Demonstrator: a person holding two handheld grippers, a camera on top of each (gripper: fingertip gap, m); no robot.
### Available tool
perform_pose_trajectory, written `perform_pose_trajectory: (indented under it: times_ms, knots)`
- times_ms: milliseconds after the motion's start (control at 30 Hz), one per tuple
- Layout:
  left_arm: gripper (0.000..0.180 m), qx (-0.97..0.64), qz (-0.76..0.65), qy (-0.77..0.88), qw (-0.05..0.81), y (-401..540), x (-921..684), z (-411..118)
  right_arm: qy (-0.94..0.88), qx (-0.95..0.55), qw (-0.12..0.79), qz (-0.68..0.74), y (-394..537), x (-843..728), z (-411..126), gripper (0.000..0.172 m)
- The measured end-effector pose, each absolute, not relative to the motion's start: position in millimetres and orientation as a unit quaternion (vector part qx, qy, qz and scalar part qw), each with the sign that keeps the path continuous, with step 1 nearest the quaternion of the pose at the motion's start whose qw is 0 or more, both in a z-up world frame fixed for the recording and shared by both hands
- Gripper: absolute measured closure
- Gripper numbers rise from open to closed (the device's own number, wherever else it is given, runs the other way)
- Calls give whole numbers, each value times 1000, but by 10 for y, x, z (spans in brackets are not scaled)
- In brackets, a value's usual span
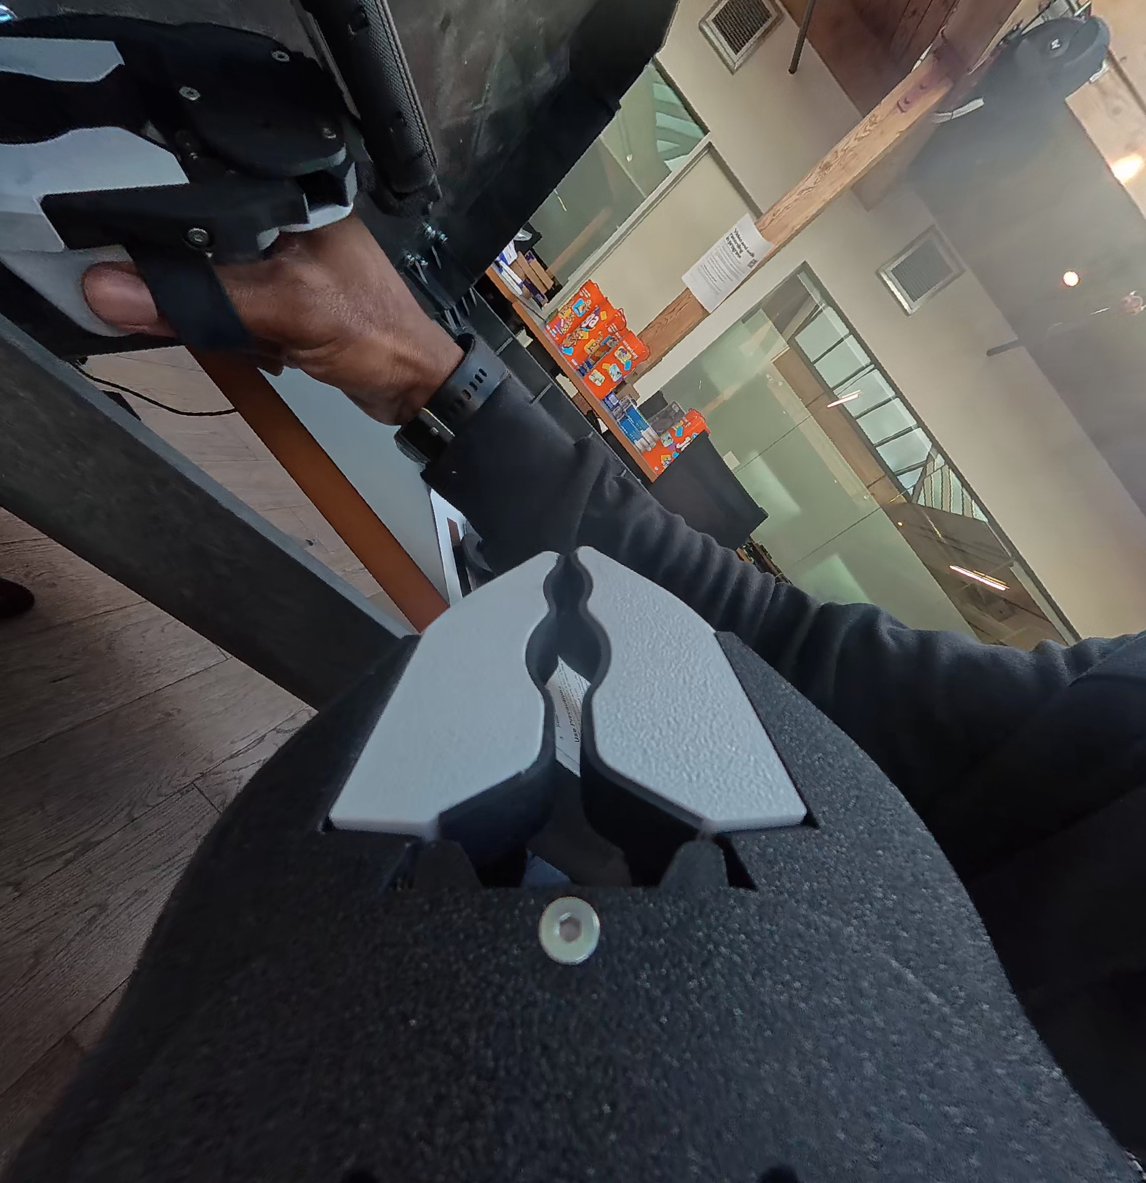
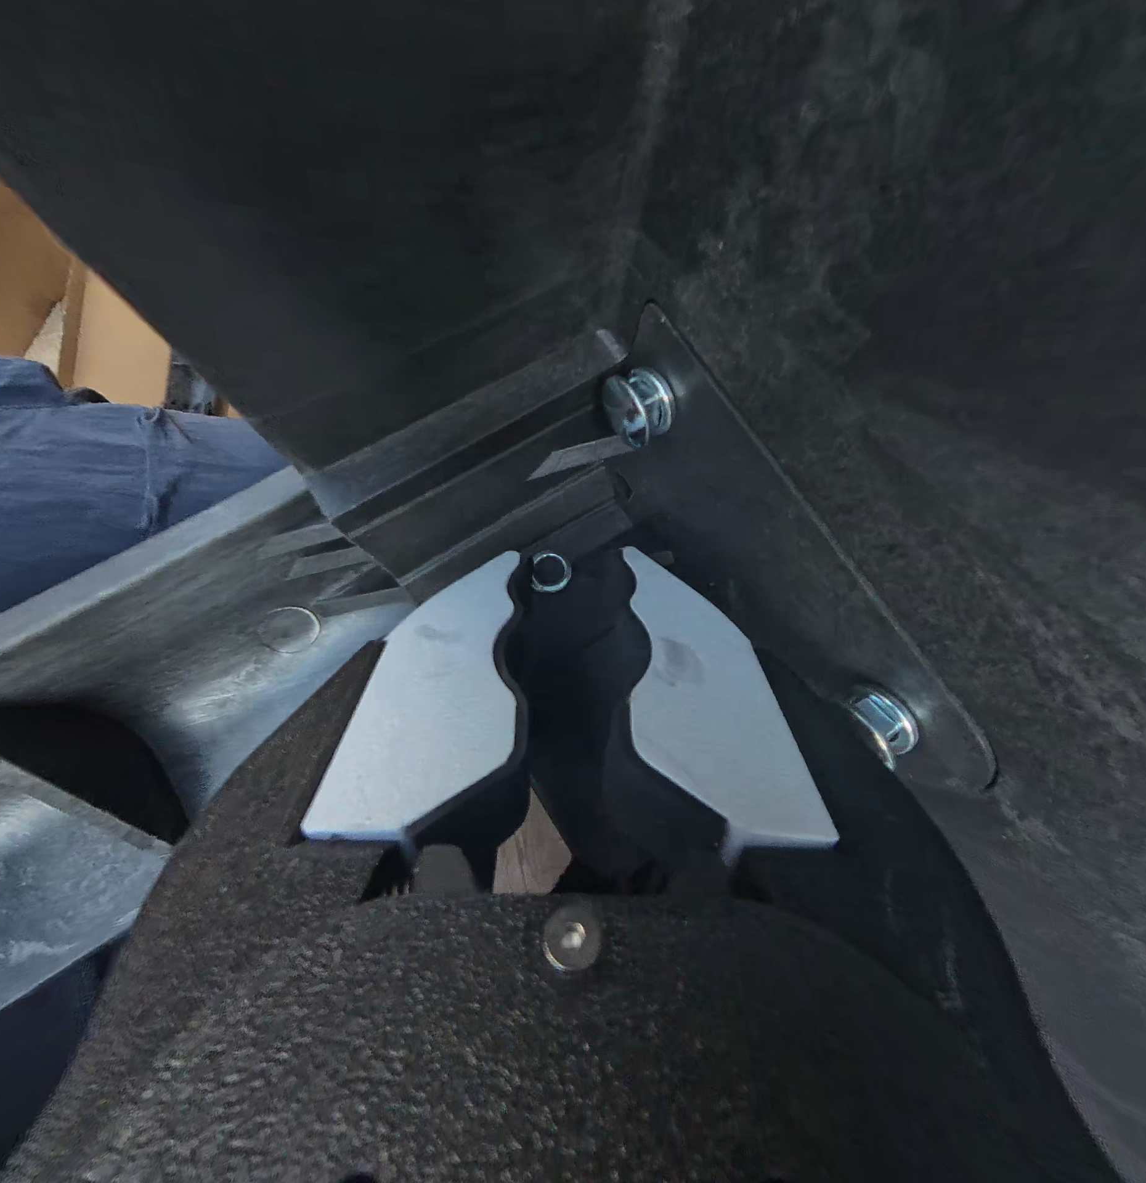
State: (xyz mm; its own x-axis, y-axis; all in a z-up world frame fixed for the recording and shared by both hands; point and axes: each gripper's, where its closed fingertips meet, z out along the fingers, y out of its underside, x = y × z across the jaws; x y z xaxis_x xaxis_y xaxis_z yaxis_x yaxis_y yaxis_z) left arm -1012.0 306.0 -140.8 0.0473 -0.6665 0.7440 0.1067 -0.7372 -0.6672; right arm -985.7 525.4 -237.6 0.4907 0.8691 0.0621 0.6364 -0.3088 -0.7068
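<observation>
Your left gripper (image 1: 567,563) has its grey fingers (image 1: 468,698) closed together at the tips, with nothing gripped; only the wavy hollows behind the tips stay open. It points across your dark-sleeved right forearm (image 1: 717,576), which runs from 3 o'clock up toward 11 o'clock, where your right hand (image 1: 314,320), with a black wristwatch (image 1: 455,397), holds the right gripper (image 1: 141,147) under the dark underside of an office chair seat (image 1: 506,96). Beyond the sleeve, at 1 o'clock, a wooden shelf (image 1: 589,397) carries orange snack boxes (image 1: 596,346). A wood-plank floor (image 1: 109,736) fills the 8 o'clock side. In the right wrist view, your right gripper (image 2: 573,563) has its grey fingers (image 2: 442,704) standing apart, straddling a black lever (image 2: 583,672) that bears a small metal ring (image 2: 549,571) near the fingertips; whether the pads press on it you cannot tell. Just above sits a ribbed black metal mechanism (image 2: 481,474), bolted by a black plate (image 2: 749,512) with silver bolts (image 2: 637,400) to the felt-like seat bottom (image 2: 878,224). At 9 o'clock lies blue denim (image 2: 77,474).
</observation>
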Motion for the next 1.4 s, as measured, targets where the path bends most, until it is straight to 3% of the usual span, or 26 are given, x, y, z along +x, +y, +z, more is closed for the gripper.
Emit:
perform_pose_trajectory:
  times_ms: [333, 433, 733, 1067, 1233, 1400]
  knots:
    - [180, -659, -657, 211, 299, 3032, -10162, -1384, -454, -818, 297, 189, 5220, -9828, -2450, 147]
    - [180, -657, -660, 211, 297, 3015, -10151, -1381, -446, -825, 296, 184, 5240, -9821, -2453, 153]
    - [180, -656, -660, 210, 300, 2984, -10177, -1371, -433, -825, 321, 169, 5269, -9798, -2439, 166]
    - [180, -659, -654, 212, 306, 3017, -10186, -1363, -425, -818, 349, 171, 5260, -9767, -2395, 168]
    - [180, -675, -605, 232, 354, 3272, -10190, -1365, -384, -816, 374, 216, 5172, -9649, -2213, 169]
    - [176, -701, -466, 304, 446, 3695, -10042, -1353, -321, -786, 425, 313, 4876, -9549, -1774, 169]
